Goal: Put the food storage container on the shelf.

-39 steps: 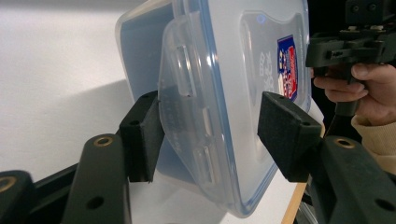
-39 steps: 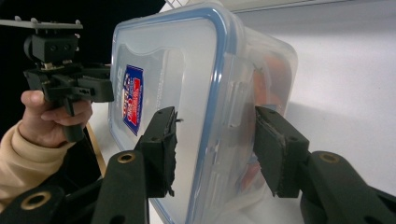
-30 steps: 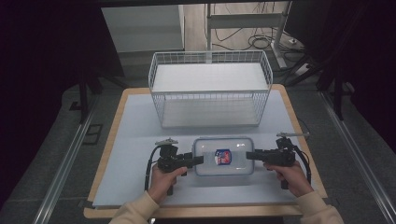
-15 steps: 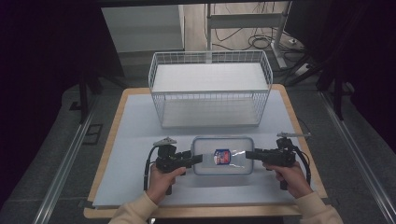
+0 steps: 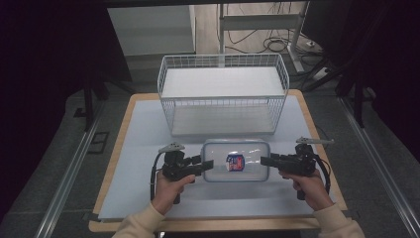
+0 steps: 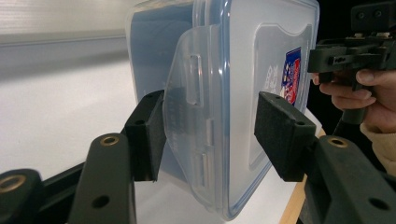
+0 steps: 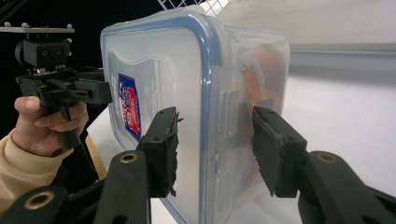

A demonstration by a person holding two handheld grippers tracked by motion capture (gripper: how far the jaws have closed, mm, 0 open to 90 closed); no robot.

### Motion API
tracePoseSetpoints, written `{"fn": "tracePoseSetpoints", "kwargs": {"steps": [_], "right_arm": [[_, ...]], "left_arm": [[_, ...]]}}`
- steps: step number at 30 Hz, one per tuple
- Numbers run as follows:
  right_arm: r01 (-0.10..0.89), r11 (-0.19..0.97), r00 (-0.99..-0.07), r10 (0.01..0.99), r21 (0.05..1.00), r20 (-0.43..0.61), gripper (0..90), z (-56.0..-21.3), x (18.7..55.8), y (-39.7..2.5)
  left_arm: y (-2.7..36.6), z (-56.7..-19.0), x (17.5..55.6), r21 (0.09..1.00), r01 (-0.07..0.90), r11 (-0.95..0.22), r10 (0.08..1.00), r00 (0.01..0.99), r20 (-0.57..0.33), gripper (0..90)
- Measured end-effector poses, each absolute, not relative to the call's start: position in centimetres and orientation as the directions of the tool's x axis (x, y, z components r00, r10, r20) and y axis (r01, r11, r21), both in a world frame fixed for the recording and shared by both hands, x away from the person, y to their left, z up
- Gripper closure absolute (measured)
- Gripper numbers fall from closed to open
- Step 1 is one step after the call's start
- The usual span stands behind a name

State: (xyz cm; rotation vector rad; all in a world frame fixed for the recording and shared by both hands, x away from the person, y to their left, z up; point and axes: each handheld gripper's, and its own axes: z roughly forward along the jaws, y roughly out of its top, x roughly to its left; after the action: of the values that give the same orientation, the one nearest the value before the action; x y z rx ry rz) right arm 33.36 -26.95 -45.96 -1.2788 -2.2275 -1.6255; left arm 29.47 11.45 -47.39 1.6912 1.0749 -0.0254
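A: Hands? Tongs?
B: Both low, level, facing inward. My left tongs [image 5: 208, 164] and right tongs [image 5: 266, 160] gape around opposite end clips of the clear blue-rimmed plastic box [image 5: 236, 161], mid-desk [image 5: 138, 163].

Centre frame, a clear box [image 7: 196, 107] with a blue-rimmed lid sits between the right gripper's [image 7: 215, 149] spread jaws; the left gripper [image 7: 60, 88] is at far left.

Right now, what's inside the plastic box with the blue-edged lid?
Through the cloudy wall of the plastic box, the right gripper view shows something orange inside. The blurry plastic and the lid with its sticker hide what it is.
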Motion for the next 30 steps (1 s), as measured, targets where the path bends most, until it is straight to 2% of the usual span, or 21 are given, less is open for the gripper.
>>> {"fn": "tracePoseSetpoints", "kwargs": {"steps": [30], "right_arm": [[0.597,0.08,-0.685,0.568,0.798,0.456,52.2,-41.3,34.8,-25.4]], "left_arm": [[12.9,-43.1,31.3,0.797,0.604,0.0,0.629,0.619,-0.47,45.3]]}}
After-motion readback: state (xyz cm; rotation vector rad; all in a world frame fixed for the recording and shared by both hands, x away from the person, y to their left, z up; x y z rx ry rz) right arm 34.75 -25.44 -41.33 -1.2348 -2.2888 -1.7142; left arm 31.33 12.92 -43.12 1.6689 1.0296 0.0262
